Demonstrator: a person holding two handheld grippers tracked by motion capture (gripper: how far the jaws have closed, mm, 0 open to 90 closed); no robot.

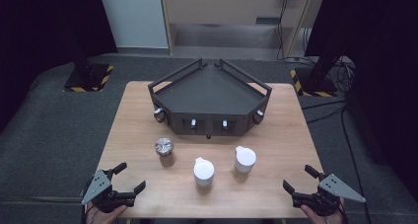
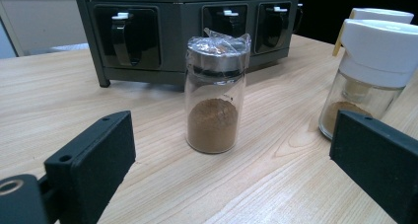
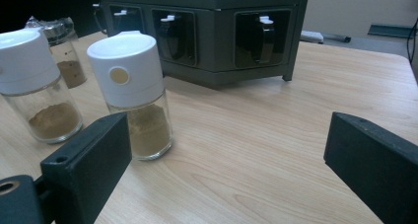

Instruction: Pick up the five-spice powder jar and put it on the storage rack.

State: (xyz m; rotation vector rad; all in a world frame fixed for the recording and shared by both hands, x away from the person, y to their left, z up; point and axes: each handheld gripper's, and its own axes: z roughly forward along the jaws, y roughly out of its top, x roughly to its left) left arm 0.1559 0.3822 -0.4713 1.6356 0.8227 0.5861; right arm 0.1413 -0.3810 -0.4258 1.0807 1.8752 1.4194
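Work not begun: three spice jars, steel-lid jar (image 1: 164,151) and two white-cap jars (image 1: 203,171) (image 1: 244,161), stand mid-tabletop (image 1: 138,115) before the empty rack (image 1: 209,98) at the far edge; left tongs (image 1: 125,176) and right tongs (image 1: 299,178) wide open, empty, at near corners.

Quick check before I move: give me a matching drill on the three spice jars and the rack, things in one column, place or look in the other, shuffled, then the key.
Things:
1. Metal-lid jar
2. Middle jar
3. Right jar
4. Rack

Descriptions:
A. White cap, nearest the right gripper
B. Dark, angular, at the table's far side, behind the jars
C. Plastic film over its lid, ahead of the left gripper
D. White cap, between the other two jars

Pairs: 1-C, 2-D, 3-A, 4-B. Both grippers are open and hold nothing.
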